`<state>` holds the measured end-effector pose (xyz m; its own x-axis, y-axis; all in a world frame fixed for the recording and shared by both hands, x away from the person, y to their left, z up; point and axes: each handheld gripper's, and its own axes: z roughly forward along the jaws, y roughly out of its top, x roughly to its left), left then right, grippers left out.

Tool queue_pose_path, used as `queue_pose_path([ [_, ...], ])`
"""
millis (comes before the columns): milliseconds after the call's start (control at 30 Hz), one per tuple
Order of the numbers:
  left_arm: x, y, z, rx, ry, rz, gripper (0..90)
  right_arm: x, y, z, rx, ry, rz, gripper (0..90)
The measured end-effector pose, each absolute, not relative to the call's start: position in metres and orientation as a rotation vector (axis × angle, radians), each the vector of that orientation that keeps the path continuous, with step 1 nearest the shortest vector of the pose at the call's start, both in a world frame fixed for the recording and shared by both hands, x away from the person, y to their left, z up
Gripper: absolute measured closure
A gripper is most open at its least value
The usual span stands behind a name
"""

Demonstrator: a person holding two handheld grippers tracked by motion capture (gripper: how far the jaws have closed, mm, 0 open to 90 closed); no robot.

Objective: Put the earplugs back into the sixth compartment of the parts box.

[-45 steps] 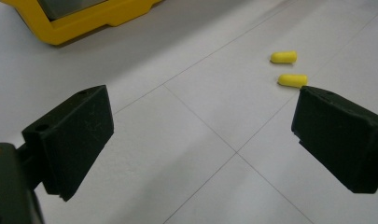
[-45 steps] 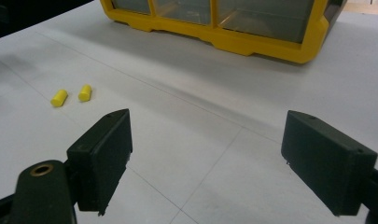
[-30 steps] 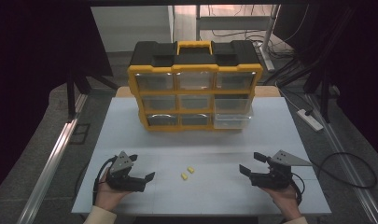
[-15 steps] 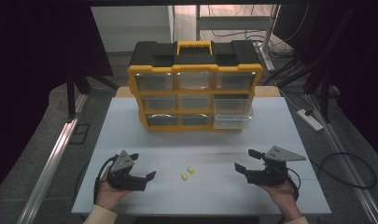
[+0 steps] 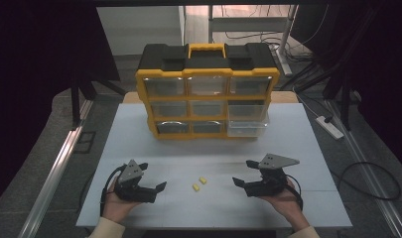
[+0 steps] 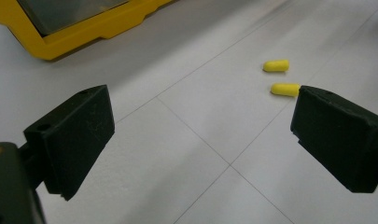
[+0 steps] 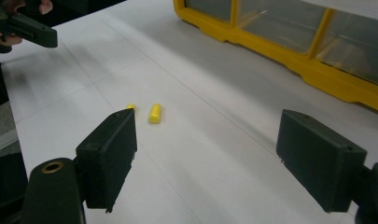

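Two small yellow earplugs [image 5: 202,180] [image 5: 195,187] lie side by side on the white table, between my grippers. My left gripper [image 5: 154,177] rests near the front left, open and empty, a short way left of them. In the left gripper view both earplugs [image 6: 276,66] [image 6: 285,89] lie ahead, the nearer one just off the right jaw, with the left gripper [image 6: 203,135] wide open. My right gripper [image 5: 243,172] is open and empty to the right of them. The right gripper view shows one earplug [image 7: 154,113] in the open and the other earplug [image 7: 130,107] half hidden behind a jaw of the right gripper [image 7: 214,158].
A yellow and black drawer organizer [image 5: 208,89] stands at the back of the table [image 5: 298,144]. Its lower right clear drawer [image 5: 247,126] is pulled out. A power strip [image 5: 330,126] and cables lie on the floor to the right.
My right gripper has moved left, closer to the earplugs. The left gripper and the earplugs have stayed put.
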<state>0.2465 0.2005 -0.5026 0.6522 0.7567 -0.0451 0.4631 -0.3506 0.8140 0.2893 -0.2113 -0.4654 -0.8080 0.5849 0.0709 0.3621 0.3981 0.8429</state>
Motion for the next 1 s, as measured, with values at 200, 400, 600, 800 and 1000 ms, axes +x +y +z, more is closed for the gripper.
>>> queue_pose_path([
  [200,0.245,0.198,-0.502,2.007,0.944,0.440,6.0,0.295,-0.198,-0.464,0.821,2.461,1.341,20.9],
  [400,0.245,0.196,-0.502,2.008,0.939,0.434,6.0,0.300,-0.178,-0.463,0.795,2.496,1.312,21.2],
  [600,0.245,0.197,-0.502,2.007,0.940,0.437,6.1,0.307,-0.160,-0.465,0.788,2.527,1.292,21.3],
  [800,0.245,0.197,-0.502,2.006,0.942,0.436,6.2,0.315,-0.141,-0.466,0.777,2.558,1.294,21.4],
  [1000,0.245,0.196,-0.503,2.012,0.939,0.431,6.2,0.318,-0.129,-0.468,0.778,2.593,1.236,21.4],
])
